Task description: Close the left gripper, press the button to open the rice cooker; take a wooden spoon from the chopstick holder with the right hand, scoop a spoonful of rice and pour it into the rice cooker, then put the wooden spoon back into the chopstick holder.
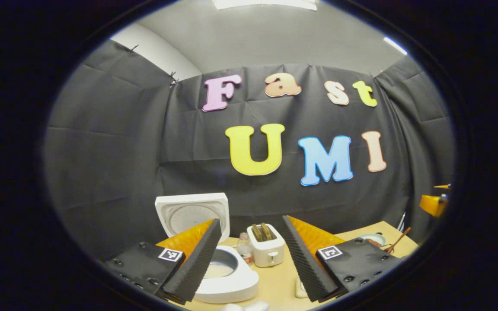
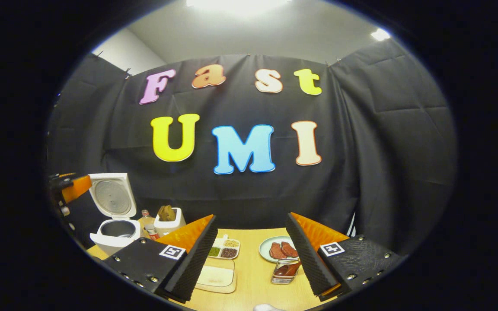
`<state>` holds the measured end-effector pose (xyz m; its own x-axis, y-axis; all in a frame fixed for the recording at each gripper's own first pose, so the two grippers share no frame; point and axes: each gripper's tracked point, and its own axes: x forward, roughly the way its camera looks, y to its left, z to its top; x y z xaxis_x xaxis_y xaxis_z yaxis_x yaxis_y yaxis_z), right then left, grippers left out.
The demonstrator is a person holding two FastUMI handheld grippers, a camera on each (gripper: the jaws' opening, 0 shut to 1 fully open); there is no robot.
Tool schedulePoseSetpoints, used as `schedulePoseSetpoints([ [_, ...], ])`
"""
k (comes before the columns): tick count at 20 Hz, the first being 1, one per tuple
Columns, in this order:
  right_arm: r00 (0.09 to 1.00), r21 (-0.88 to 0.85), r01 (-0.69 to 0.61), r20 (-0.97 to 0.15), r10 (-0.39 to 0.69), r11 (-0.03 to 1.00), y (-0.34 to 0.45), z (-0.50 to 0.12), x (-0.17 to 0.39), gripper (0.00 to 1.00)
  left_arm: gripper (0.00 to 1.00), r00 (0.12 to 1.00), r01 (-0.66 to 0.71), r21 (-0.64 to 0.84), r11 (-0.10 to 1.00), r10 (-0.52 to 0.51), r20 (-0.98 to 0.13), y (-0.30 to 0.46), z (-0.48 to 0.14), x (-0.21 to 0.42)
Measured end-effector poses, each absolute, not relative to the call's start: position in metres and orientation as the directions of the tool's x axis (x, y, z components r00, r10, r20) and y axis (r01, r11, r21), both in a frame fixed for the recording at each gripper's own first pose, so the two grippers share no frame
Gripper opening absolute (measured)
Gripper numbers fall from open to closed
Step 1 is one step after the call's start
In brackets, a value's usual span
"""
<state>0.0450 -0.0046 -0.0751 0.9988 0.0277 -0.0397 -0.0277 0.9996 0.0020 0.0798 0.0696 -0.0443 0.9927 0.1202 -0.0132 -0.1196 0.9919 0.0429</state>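
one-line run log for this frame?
rice cooker: lid up | left gripper: open, empty | right gripper: open, empty | wooden spoon: in holder

Sitting on the worktop (image 2: 253,276) are one rice cooker (image 2: 113,231), one toaster (image 1: 267,246), one bottle (image 1: 244,247), one plate (image 2: 268,247) carrying two, perhaps three, reddish pieces (image 2: 282,250), and one sectioned tray (image 2: 224,248).

My workplace, a staged kitchen booth, black cloth wall (image 2: 383,142) pinned on three sides, wooden table (image 2: 253,276) before me, open rice cooker (image 1: 223,268), toaster (image 1: 267,247), plate of meat (image 2: 281,249), sectioned tray of grains (image 2: 224,248).
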Motion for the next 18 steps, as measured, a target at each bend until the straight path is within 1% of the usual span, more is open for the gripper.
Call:
schedulePoseSetpoints([
  [1, 0.998, -0.019, -0.039, -0.048, 0.038, 0.999, 0.003, -0.077, 0.040, 0.97, 0.95, 0.990, -0.142, 0.051, 0.989, 0.143, -0.015, 0.085, -0.039, 0.094],
  [4, 0.995, -0.054, -0.072, -0.071, 0.068, 0.996, 0.024, -0.084, 0.034, 0.97, 0.99, 0.984, -0.178, 0.031, 0.984, 0.179, -0.021, 0.124, -0.021, 0.142],
  [8, 0.994, -0.047, -0.068, -0.095, 0.063, 0.997, 0.031, -0.087, 0.037, 0.95, 0.99, 0.974, -0.228, 0.018, 0.973, 0.228, 0.006, 0.173, 0.005, 0.200],
  [14, 0.996, -0.041, -0.057, -0.077, 0.054, 0.998, 0.038, -0.074, 0.043, 0.95, 0.97, 0.959, -0.285, 0.040, 0.958, 0.285, 0.001, 0.238, 0.003, 0.277],
  [15, 0.995, -0.039, -0.057, -0.082, 0.054, 0.998, 0.039, -0.074, 0.044, 0.95, 0.97, 0.955, -0.295, 0.042, 0.955, 0.296, -0.022, 0.249, -0.002, 0.292],
  [18, 0.994, -0.047, -0.055, -0.094, 0.050, 0.997, 0.042, -0.073, 0.045, 0.95, 0.96, 0.945, -0.315, -0.021, 0.949, 0.312, -0.095, 0.277, -0.030, 0.327],
])
